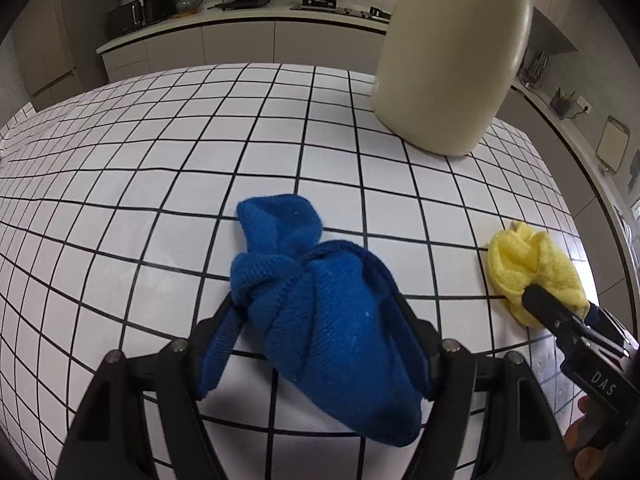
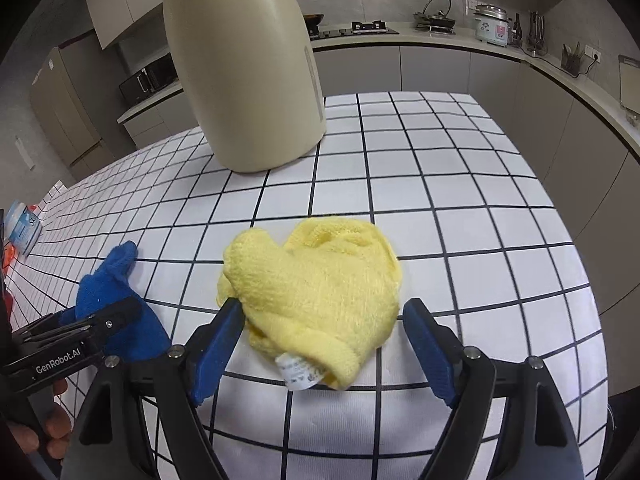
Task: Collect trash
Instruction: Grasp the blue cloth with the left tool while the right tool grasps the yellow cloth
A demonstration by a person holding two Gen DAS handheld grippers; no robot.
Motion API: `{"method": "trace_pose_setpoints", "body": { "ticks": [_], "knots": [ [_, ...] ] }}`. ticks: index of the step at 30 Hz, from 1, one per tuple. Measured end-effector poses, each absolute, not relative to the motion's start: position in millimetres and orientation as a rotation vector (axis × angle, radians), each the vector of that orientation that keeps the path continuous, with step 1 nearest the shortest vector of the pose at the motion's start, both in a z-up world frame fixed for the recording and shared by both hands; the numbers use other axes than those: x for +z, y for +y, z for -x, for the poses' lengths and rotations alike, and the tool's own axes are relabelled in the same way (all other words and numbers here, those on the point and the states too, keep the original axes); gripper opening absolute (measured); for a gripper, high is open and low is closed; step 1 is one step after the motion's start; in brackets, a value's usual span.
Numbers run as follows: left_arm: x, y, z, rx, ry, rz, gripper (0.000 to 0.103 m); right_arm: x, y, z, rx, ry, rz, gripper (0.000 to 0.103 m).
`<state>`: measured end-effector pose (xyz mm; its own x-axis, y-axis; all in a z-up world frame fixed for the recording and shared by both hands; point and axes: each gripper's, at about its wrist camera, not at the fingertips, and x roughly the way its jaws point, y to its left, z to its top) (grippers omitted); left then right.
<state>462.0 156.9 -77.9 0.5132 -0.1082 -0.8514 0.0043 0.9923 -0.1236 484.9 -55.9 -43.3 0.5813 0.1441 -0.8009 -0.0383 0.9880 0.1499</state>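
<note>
While the left gripper (image 1: 316, 320) clamps the blue cloth (image 1: 320, 312), the right gripper's (image 2: 320, 344) fingers straddle the yellow cloth (image 2: 316, 292) unclosed; closing likely comes next.

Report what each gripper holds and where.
Left gripper clamps the blue knitted cloth across its bunched middle. Right gripper straddles the yellow towel, pads apparently not pressing; nothing held.

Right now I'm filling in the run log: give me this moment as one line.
left gripper: around blue cloth | right gripper: jaws open, straddling yellow cloth | beige bin: upright behind
</note>
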Motion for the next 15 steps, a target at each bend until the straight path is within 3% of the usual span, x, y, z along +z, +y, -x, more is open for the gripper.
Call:
{"method": "trace_pose_setpoints", "body": {
  "ticks": [2,3,4,7,10,15],
  "knots": [
    [-78.2,156.4,-459.4,-0.07,1.015,0.101,0.073,-47.9,-56.1,-485.7,0.119,0.947,-0.135,0.083],
    [-77.8,156.5,-458.3,-0.068,1.006,0.1,0.066,-48.9,-56.6,-485.5,0.12,0.943,-0.141,0.083],
    [-77.2,156.8,-457.0,-0.068,0.996,0.096,0.052,-48.9,-57.4,-484.5,0.12,0.931,-0.147,0.08],
    [-75.8,158.6,-453.9,-0.083,0.989,0.111,0.04,-47.3,-56.7,-483.6,0.141,0.919,-0.159,0.057],
    [-74.2,158.9,-449.1,-0.09,0.987,0.131,0.037,-43.6,-54.4,-479.4,0.166,0.911,-0.158,0.047],
    [-65.9,150.4,-433.6,-0.103,0.975,0.121,0.037,-38.7,-57.9,-467.5,0.19,0.901,-0.169,0.045]
  ]
}}
